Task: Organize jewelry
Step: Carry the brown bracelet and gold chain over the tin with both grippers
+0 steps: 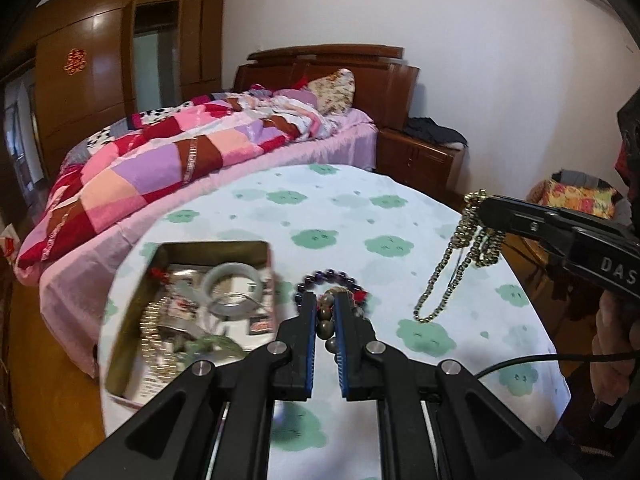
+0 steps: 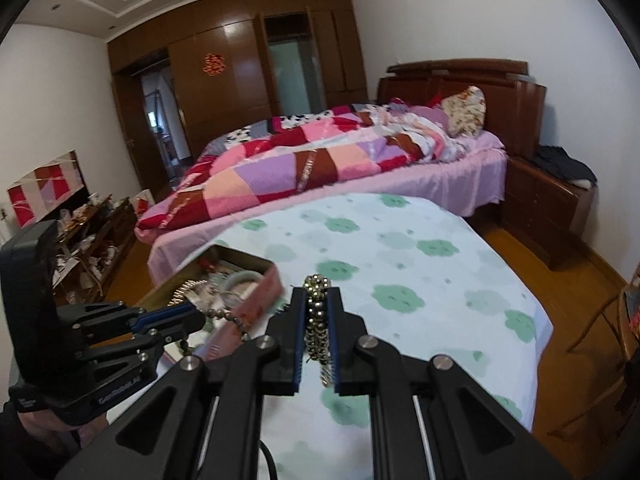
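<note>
My left gripper (image 1: 324, 300) is shut on a brown bead bracelet (image 1: 325, 320), lifted above the table; it also shows at the left of the right wrist view as the left gripper (image 2: 198, 316) with beads (image 2: 236, 322) hanging from it. A dark purple bead bracelet (image 1: 332, 276) with a red tassel lies on the cloth just beyond its tips. My right gripper (image 2: 316, 292) is shut on a bunched gold bead necklace (image 2: 316, 320). In the left wrist view that necklace (image 1: 460, 256) dangles in loops from the right gripper (image 1: 486, 202). An open tin box (image 1: 132, 308) holds a pale jade bangle (image 1: 232, 292) and chains.
The table (image 1: 360, 208) wears a white cloth with green cloud prints. Behind it stands a bed (image 1: 160, 160) with a pink patchwork quilt. A wooden nightstand (image 1: 420, 156) is at the back right, a wicker chair (image 2: 616, 340) at the right, a cluttered shelf (image 2: 92, 240) at the left.
</note>
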